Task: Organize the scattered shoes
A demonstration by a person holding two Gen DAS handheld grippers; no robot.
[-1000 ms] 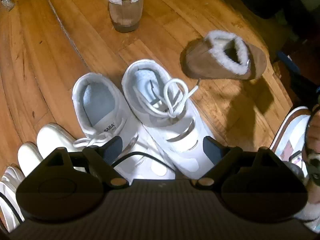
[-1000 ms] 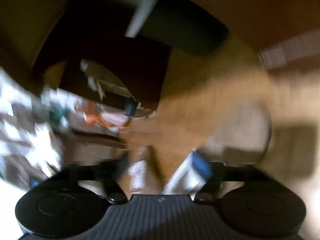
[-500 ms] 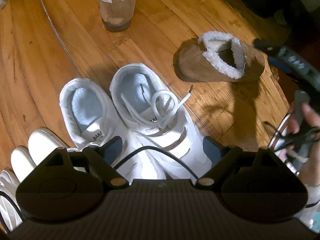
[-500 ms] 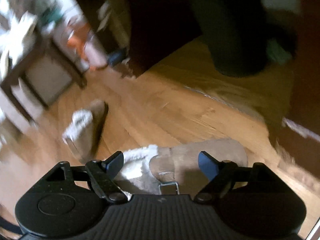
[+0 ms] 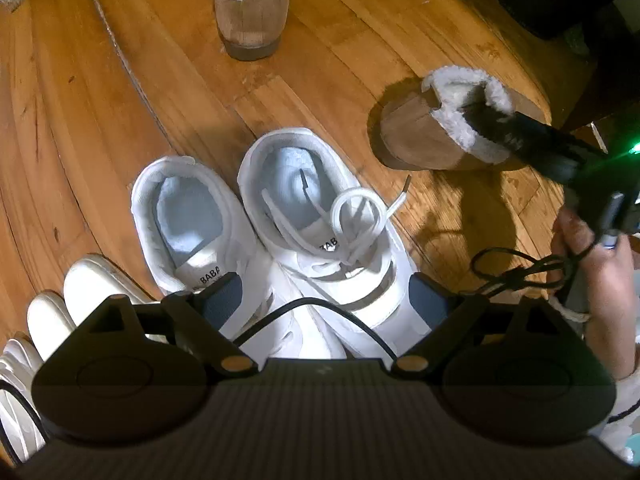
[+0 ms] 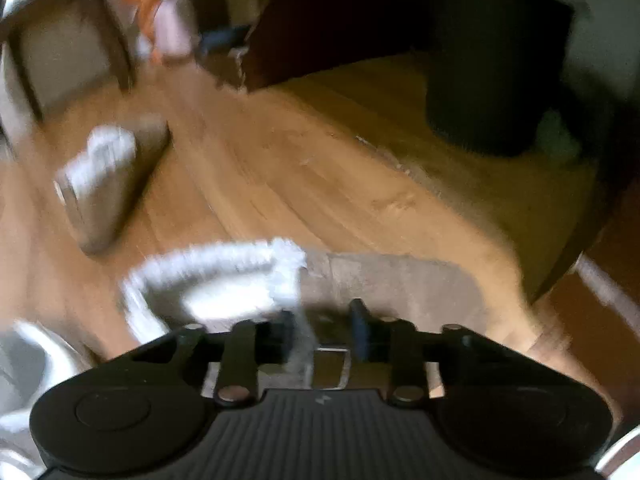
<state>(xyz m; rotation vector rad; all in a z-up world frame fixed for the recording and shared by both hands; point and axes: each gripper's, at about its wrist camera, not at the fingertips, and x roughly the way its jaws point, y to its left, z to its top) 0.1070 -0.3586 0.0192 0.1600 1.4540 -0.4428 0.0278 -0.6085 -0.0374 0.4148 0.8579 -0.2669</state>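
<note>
Two white lace-up sneakers (image 5: 188, 216) (image 5: 320, 216) stand side by side on the wooden floor. My left gripper (image 5: 324, 294) hangs over their toes, jaws wide and still opening, holding nothing. To their right lies a brown fleece-lined slipper (image 5: 420, 140) (image 6: 400, 284). My right gripper (image 6: 322, 332) (image 5: 484, 118) is at its mouth, jaws closing, one finger inside the fleece collar and one outside on the brown upper. Its mate, a second brown slipper (image 5: 252, 12) (image 6: 108, 184), stands farther off on its own.
A row of white shoes (image 5: 88, 284) lines the lower left. A person's hand (image 5: 600, 272) and a looped black cable (image 5: 520, 272) are at the right. A dark round bin (image 6: 492, 80) and dark furniture (image 6: 340, 20) stand beyond the slipper.
The right gripper swung in from the right onto the near slipper's opening and its jaws went from wide apart to nearly together on the collar. The left gripper stayed over the sneakers.
</note>
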